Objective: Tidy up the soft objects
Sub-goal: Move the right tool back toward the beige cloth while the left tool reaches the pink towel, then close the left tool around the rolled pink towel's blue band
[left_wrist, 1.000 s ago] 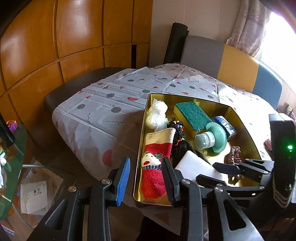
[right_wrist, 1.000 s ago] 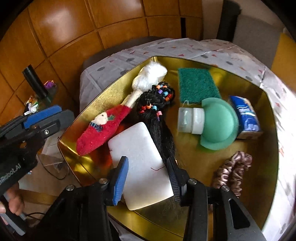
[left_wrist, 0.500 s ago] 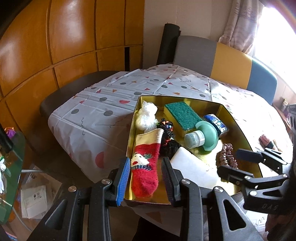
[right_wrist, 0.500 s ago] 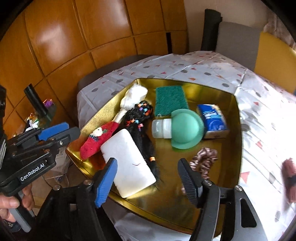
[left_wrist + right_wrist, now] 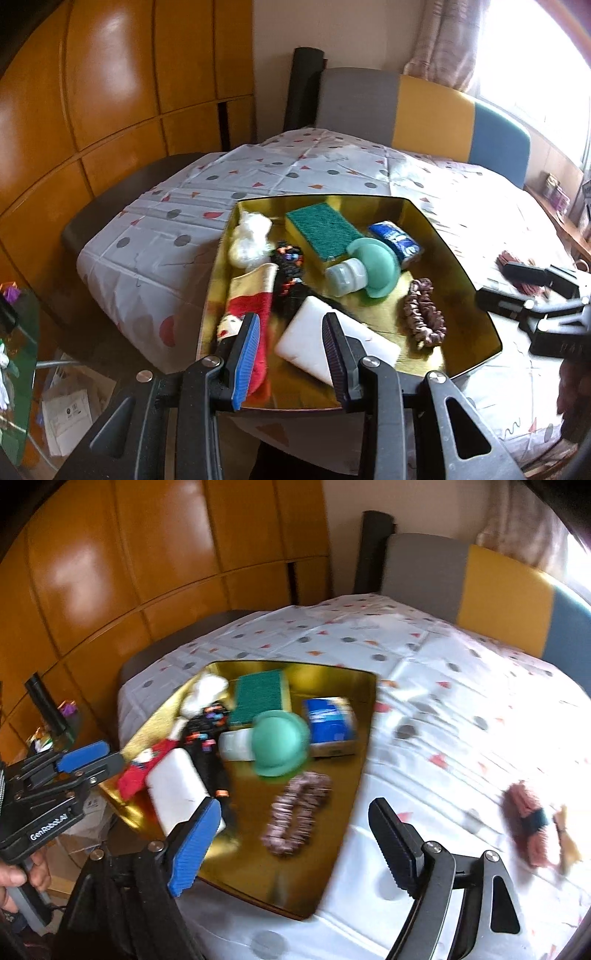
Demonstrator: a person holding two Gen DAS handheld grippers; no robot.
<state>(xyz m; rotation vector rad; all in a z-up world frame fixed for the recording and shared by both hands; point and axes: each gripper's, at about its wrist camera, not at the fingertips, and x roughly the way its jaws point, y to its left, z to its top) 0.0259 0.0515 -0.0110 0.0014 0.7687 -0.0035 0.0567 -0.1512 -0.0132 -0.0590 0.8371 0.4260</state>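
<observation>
Gold tray (image 5: 343,849) gathering soft items, scrunchie (image 5: 295,812) included; right gripper (image 5: 291,843) fingers just spread, empty; left gripper (image 5: 290,354) fingers parted, empty; yarn bundle (image 5: 532,823) awaiting collection on tabletop (image 5: 424,672).

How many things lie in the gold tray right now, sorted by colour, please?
Green: 2, sponge and dome-shaped holder
White: 2, foam block and fluffy bundle
Red: 1, sock
Black: 1, braided hairpiece
Blue: 1, pack
Brown: 1, scrunchie
Total: 8

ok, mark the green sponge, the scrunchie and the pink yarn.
green sponge (image 5: 320,228): left wrist view, top scouring face.
scrunchie (image 5: 424,313): left wrist view, ruffled loop.
pink yarn (image 5: 526,821): right wrist view, skein's middle.
</observation>
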